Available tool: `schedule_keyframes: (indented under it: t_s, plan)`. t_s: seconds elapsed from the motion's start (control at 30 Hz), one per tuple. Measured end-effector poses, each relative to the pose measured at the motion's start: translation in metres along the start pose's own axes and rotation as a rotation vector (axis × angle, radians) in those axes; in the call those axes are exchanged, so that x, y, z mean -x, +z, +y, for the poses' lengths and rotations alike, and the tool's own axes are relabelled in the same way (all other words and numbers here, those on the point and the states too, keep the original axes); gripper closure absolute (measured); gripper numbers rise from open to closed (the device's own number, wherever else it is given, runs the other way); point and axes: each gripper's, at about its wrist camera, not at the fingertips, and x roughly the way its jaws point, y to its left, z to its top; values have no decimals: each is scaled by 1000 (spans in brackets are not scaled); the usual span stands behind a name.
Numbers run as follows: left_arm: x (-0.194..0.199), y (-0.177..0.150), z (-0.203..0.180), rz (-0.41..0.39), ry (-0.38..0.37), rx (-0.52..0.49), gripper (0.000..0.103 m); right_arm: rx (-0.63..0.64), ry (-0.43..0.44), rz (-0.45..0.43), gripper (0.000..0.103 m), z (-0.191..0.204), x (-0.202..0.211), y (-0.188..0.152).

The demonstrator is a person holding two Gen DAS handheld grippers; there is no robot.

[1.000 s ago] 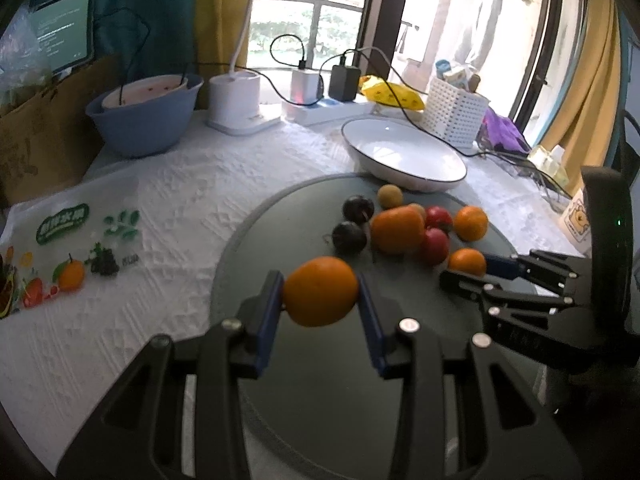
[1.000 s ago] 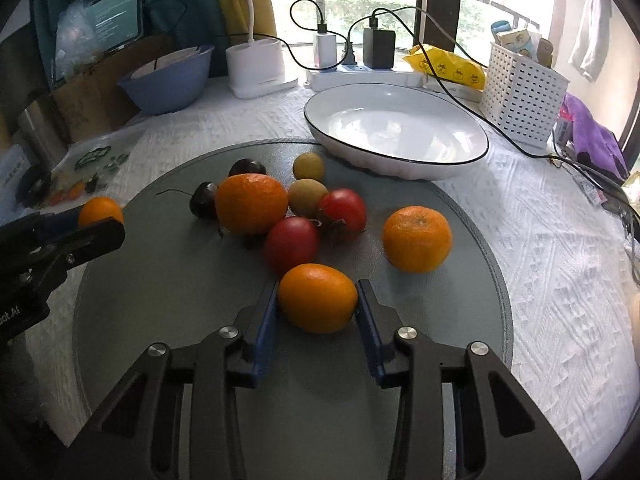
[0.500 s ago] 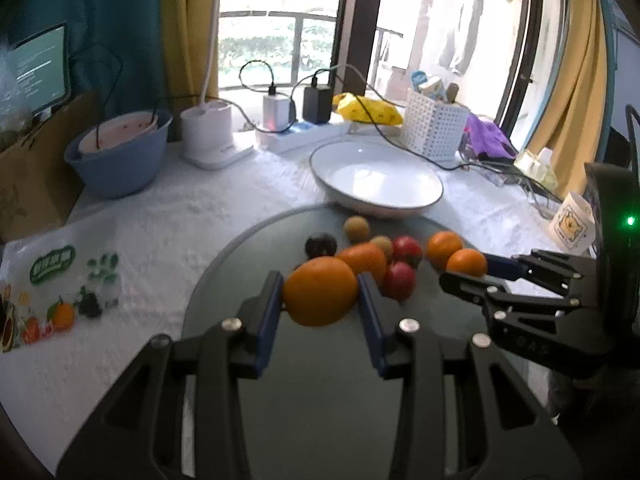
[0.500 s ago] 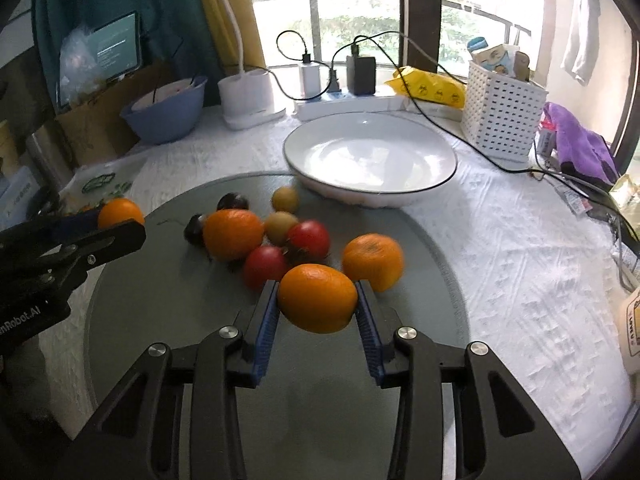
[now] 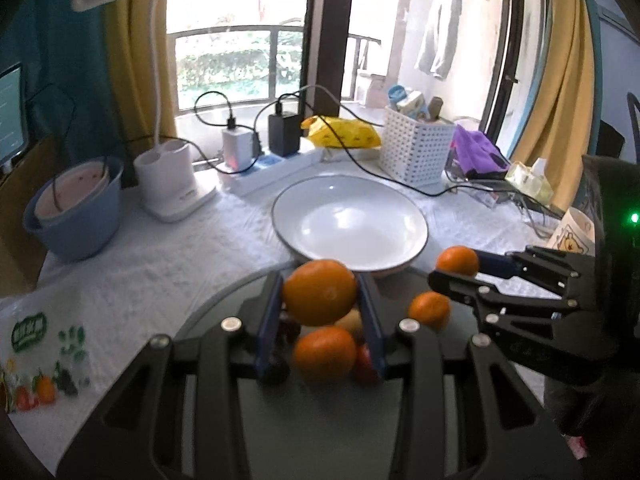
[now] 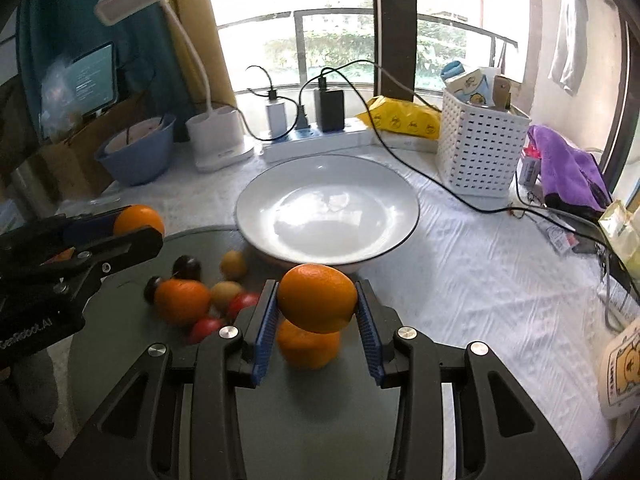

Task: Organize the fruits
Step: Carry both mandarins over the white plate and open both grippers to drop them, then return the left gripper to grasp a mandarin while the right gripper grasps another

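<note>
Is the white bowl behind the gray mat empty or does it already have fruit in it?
Empty. The white bowl shows only bare glossy interior in both views; no fruit lies inside.

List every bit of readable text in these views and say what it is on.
"GenRobot.AI", partly cut off: side of the left gripper, seen in the right wrist view.
Green label on the fruit bag: blurred, unreadable.
Lines on the screen: too small to read.
Print on the yellow packet and the bear mug: unreadable.
</note>
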Motion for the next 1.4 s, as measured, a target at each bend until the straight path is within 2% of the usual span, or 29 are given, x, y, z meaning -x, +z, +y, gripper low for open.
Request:
schedule_keyframes:
  t_s: [0.27,0.73,1.1,1.4]
  plan:
    - [-28,17,-5,13,-16,-1,64,-5,-5,-29,63,-14,-13,18]
    - [-73,37,3,58,-43,49,64,-18,10,-5,63,-31,-50,35]
    - [-75,40,6,63,-51,69,63,-27,1,-3,63,-34,-53,39]
    - [-54,38,9,30,-46,80,58,-42,-23,-20,59,-34,-37,39]
